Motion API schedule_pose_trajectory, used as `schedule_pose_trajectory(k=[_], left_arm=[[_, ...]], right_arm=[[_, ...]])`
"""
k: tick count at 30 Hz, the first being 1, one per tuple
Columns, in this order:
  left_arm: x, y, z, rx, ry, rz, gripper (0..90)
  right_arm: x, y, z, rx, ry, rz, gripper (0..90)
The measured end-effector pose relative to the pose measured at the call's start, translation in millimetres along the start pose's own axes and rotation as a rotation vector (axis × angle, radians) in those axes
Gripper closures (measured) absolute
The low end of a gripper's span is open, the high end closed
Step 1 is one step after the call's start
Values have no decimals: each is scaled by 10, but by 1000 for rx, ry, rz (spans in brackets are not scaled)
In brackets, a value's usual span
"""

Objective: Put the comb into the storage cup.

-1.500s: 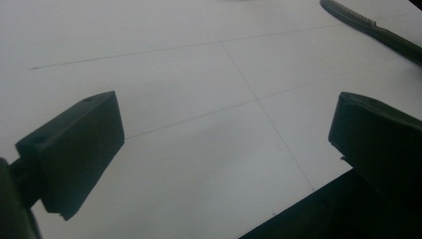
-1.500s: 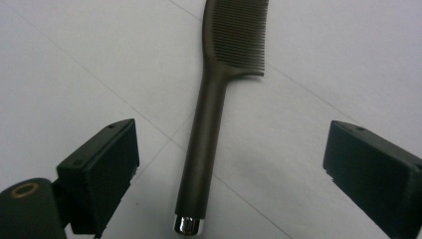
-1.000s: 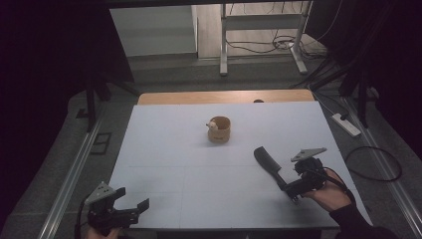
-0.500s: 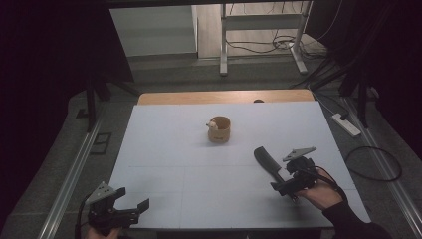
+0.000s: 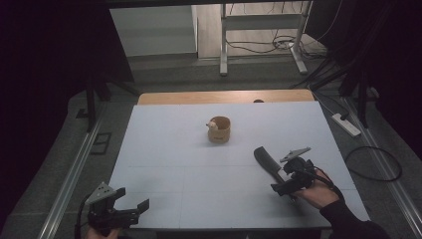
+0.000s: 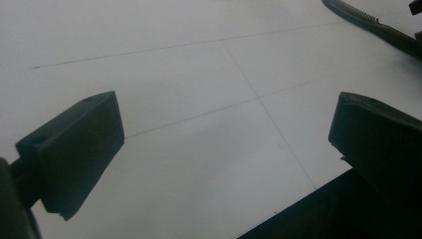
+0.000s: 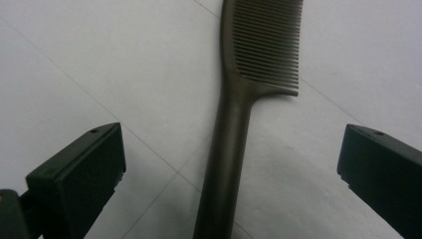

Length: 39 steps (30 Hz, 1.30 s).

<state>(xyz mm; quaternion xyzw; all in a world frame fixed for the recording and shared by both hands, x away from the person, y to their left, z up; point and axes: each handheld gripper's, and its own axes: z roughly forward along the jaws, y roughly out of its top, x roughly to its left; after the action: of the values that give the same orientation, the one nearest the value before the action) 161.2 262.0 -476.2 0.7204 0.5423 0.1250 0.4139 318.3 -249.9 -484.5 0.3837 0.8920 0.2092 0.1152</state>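
Your right gripper view makes the dark comb (image 7: 234, 129) obvious, teeth and all, handle running between your right hand-held gripper (image 7: 231, 164)'s wide-open jaws, nothing gripped. From above it's just a dark strip, right and nearer of the little cup (image 5: 219, 130). Left hand-held gripper (image 5: 130, 211) gapes empty at the table (image 5: 164, 149)'s near edge, bare surface around.

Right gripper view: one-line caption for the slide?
Open right gripper poised over the handle of a dark comb lying flat on the white table.
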Motion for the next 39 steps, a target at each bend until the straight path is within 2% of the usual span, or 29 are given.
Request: schedule_pose_trajectory(k=[2,9,15,20,29,35,36,37,38,39], left_arm=[[0,0,0,-1,-1,-1,11],[0,0,0,0,-2,-2,11],[1,0,0,0,-2,-2,11],[1,0,1,0,-1,-1,11],[0,1,2,1,0,0,11],[1,1,2,2,-2,-1,11],[0,2,2,2,0,0,11],[-2,1,2,2,-1,0,11],[-2,2,2,2,0,0,11],[-2,2,2,2,0,0,11]], right_arm=[[-9,-13,33,11,-2,9,0],[-19,-59,158,54,-14,-17,0],[-45,-89,228,82,-20,-7,0],[-76,-103,250,90,-3,13,0],[-68,-101,254,97,-9,25,0],[-58,-74,246,129,-15,45,5],[-53,-68,234,128,-13,43,43],[-53,-68,234,128,-13,43,43],[-47,-61,212,122,-13,40,112],[-47,-61,212,122,-13,40,112]])
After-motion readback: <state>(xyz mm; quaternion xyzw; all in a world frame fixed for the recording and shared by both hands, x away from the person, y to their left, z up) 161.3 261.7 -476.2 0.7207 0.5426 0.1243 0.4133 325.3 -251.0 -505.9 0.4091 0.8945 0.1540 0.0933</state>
